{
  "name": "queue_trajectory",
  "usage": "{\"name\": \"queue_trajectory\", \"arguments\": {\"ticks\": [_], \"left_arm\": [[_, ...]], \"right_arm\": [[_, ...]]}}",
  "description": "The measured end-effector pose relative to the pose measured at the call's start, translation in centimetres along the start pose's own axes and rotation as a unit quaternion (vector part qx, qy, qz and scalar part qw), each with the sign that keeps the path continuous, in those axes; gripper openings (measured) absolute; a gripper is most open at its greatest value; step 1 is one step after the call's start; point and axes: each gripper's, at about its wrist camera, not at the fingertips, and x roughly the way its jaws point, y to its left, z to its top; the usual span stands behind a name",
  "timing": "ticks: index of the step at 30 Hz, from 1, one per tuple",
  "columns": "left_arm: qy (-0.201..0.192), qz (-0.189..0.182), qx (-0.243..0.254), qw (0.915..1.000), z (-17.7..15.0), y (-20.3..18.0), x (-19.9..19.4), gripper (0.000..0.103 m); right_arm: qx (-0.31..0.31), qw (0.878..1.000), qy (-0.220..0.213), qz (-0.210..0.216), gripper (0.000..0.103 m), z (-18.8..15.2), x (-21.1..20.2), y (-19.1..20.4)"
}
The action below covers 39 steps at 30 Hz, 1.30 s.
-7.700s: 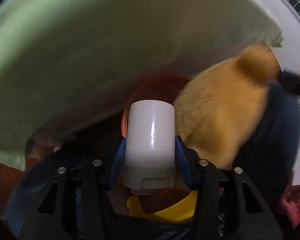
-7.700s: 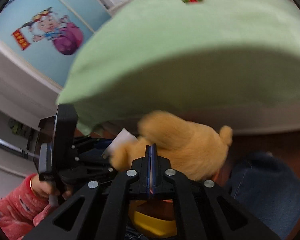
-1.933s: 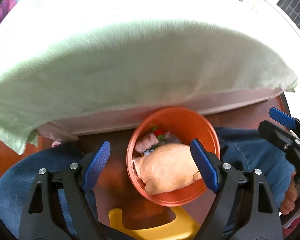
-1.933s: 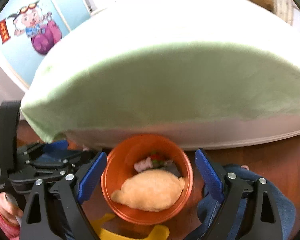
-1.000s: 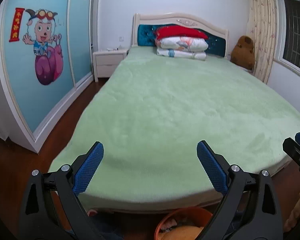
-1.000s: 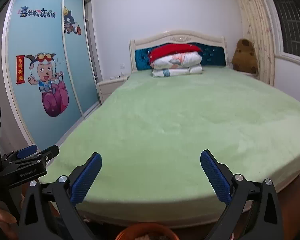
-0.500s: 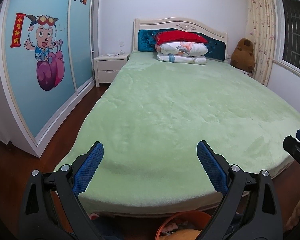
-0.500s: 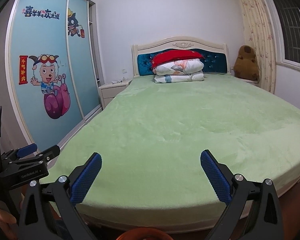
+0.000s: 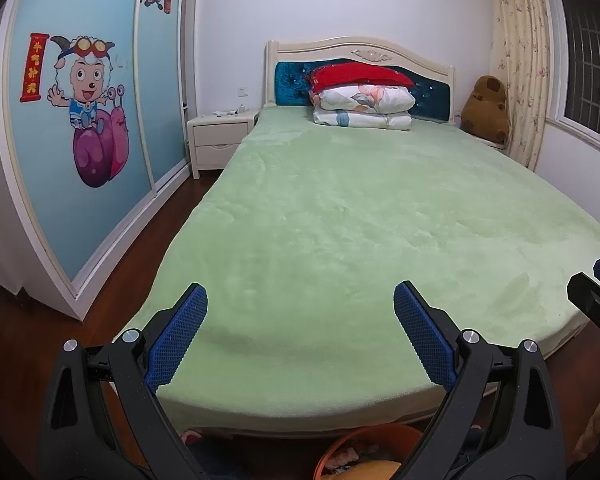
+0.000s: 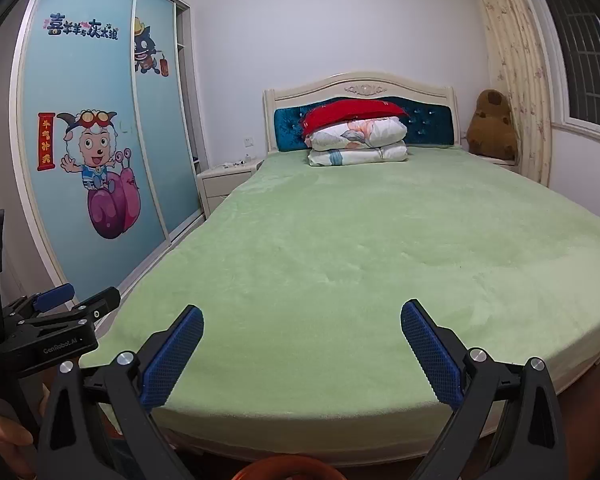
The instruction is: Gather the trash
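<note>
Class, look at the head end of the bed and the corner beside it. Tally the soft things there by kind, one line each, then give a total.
Red pillow: 1
Folded floral quilts: 2
Brown plush toy: 1
Total: 4

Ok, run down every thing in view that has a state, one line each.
left gripper: jaws wide open, holding nothing.
right gripper: jaws wide open, holding nothing.
orange bin: on the floor at the bed's foot, already holding items.
green blanket: spread flat over the bed, nothing lying on it.
quilt: folded, stacked at the headboard under a red pillow.
wardrobe door: slid shut.
</note>
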Motion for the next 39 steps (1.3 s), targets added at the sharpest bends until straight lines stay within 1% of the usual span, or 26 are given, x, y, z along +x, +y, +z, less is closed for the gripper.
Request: {"name": "queue_trajectory", "arguments": {"ticks": [13, 27, 39], "left_arm": [[0.003, -0.002, 0.002, 1.0, 0.1, -0.2, -0.1, 0.092], [-0.003, 0.003, 0.002, 1.0, 0.1, -0.3, -0.1, 0.092], [0.003, -0.001, -0.003, 1.0, 0.1, -0.3, 0.2, 0.092]], "right_arm": [[0.002, 1.0, 0.008, 0.002, 0.097, -0.2, 0.5, -0.2], [0.004, 1.0, 0.012, 0.0, 0.097, -0.5, 0.7, -0.1], [0.007, 1.0, 0.017, 0.0, 0.097, -0.9, 1.2, -0.3]]}}
